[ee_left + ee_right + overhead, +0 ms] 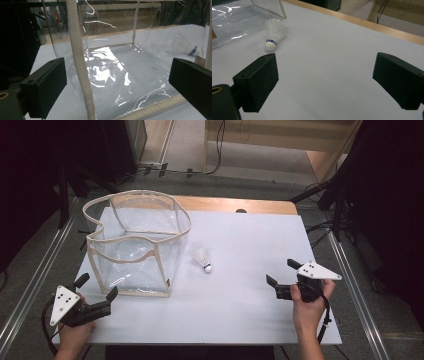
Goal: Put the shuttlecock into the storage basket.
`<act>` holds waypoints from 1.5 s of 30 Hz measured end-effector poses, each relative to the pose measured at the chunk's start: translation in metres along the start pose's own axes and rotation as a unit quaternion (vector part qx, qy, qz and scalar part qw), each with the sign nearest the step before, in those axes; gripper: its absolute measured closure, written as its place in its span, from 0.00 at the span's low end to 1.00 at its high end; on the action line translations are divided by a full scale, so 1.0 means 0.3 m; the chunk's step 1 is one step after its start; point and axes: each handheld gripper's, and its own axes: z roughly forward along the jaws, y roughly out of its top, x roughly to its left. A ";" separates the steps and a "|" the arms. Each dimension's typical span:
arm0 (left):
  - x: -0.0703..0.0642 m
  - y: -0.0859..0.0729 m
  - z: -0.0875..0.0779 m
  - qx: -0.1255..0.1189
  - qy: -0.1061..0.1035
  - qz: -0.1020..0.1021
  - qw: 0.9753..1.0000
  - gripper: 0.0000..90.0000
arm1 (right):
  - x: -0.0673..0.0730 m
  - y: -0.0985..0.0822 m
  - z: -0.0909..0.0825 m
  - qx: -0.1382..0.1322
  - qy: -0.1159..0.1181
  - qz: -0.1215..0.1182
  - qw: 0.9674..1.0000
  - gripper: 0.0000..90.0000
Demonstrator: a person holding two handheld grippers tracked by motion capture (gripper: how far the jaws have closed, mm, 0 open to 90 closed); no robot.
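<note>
Both released, left gripper [96, 287] faces clear bag [135, 240], right gripper [281, 272] faces shuttlecock [204, 257].

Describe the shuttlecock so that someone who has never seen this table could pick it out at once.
Start at the white table and find the tall clear plastic bag with cream trim standing at its left. Just right of the bag's base, apart from it, lies the shuttlecock on its side. It is small and loose on the table, with white feathers, a rounded white cork tip and a thin blue band.
</note>
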 end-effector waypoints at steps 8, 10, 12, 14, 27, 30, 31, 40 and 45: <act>-0.001 0.000 0.001 0.001 0.000 0.003 1.000 0.03 | 0.018 0.067 0.044 0.009 0.014 -0.017 1.000 0.05; -0.002 0.000 0.001 0.000 0.000 0.003 1.000 0.03 | 0.020 0.073 0.050 0.009 0.015 -0.019 1.000 0.05; -0.002 0.000 0.001 0.000 0.000 0.003 1.000 0.03 | 0.025 0.085 0.061 0.010 0.018 -0.022 1.000 0.05; -0.003 0.000 0.001 0.000 0.000 0.003 1.000 0.03 | 0.030 0.096 0.072 0.012 0.022 -0.025 0.999 0.05; -0.005 0.000 0.001 0.003 -0.001 0.008 1.000 0.03 | 0.047 0.166 0.133 0.026 0.036 -0.034 0.998 0.05; -0.006 0.000 0.002 0.003 -0.001 0.009 1.000 0.03 | 0.052 0.180 0.143 0.028 0.039 -0.041 0.998 0.05; -0.006 0.000 0.002 0.003 -0.001 0.009 1.000 0.03 | 0.055 0.184 0.147 0.030 0.040 -0.042 0.998 0.05; -0.007 0.000 0.002 0.004 0.000 0.011 1.000 0.03 | 0.073 0.220 0.186 0.039 0.048 -0.047 0.997 0.05; -0.007 0.000 0.001 0.004 0.000 0.010 1.000 0.03 | 0.086 0.242 0.213 0.048 0.052 -0.052 0.996 0.05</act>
